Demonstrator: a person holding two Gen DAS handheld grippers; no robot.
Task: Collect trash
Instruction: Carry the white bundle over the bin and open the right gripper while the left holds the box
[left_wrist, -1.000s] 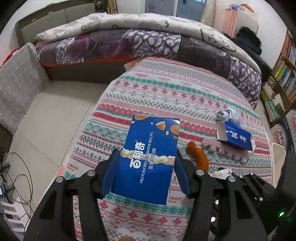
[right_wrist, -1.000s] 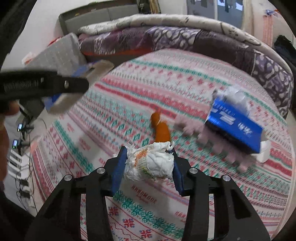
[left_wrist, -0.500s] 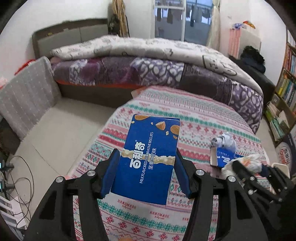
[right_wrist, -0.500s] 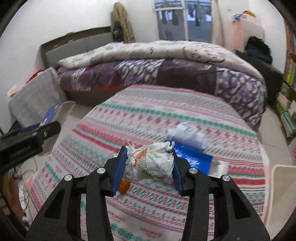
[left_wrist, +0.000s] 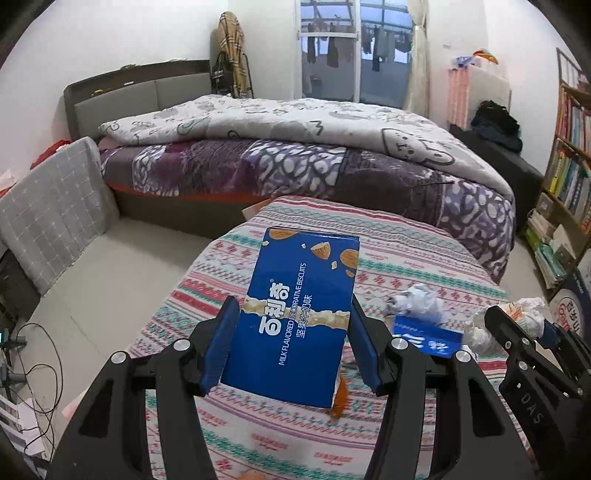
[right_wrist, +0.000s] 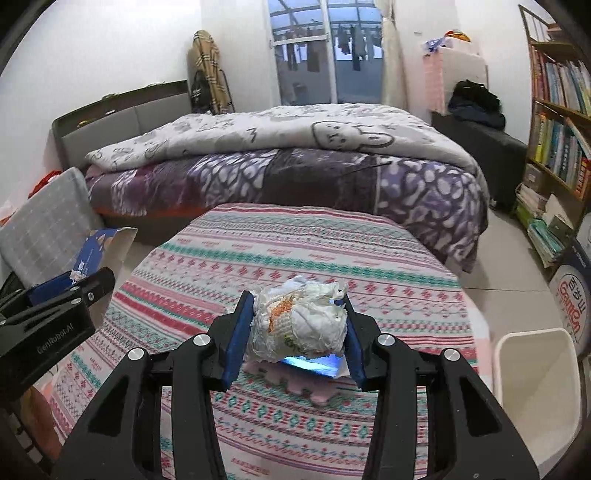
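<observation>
My left gripper (left_wrist: 291, 343) is shut on a blue biscuit box (left_wrist: 299, 310) and holds it above the patterned round table (left_wrist: 406, 258). My right gripper (right_wrist: 295, 332) is shut on a crumpled white paper wad (right_wrist: 299, 325) above the table (right_wrist: 295, 251). The right gripper and its wad (left_wrist: 528, 314) show at the right of the left wrist view. The left gripper with the box (right_wrist: 88, 258) shows at the left of the right wrist view. A small blue box (left_wrist: 424, 338), a crumpled wrapper (left_wrist: 417, 301) and an orange piece (left_wrist: 340, 400) lie on the table.
A white bin (right_wrist: 535, 391) stands at the table's right edge. A bed with a purple quilt (right_wrist: 280, 166) fills the back. A bookshelf (right_wrist: 557, 129) lines the right wall. A grey cushion (left_wrist: 51, 210) and cables (left_wrist: 33, 354) are at the left.
Both grippers have risen and tilted up with their loads, so the room shows beyond the table. The white bin has come into the right wrist view.
</observation>
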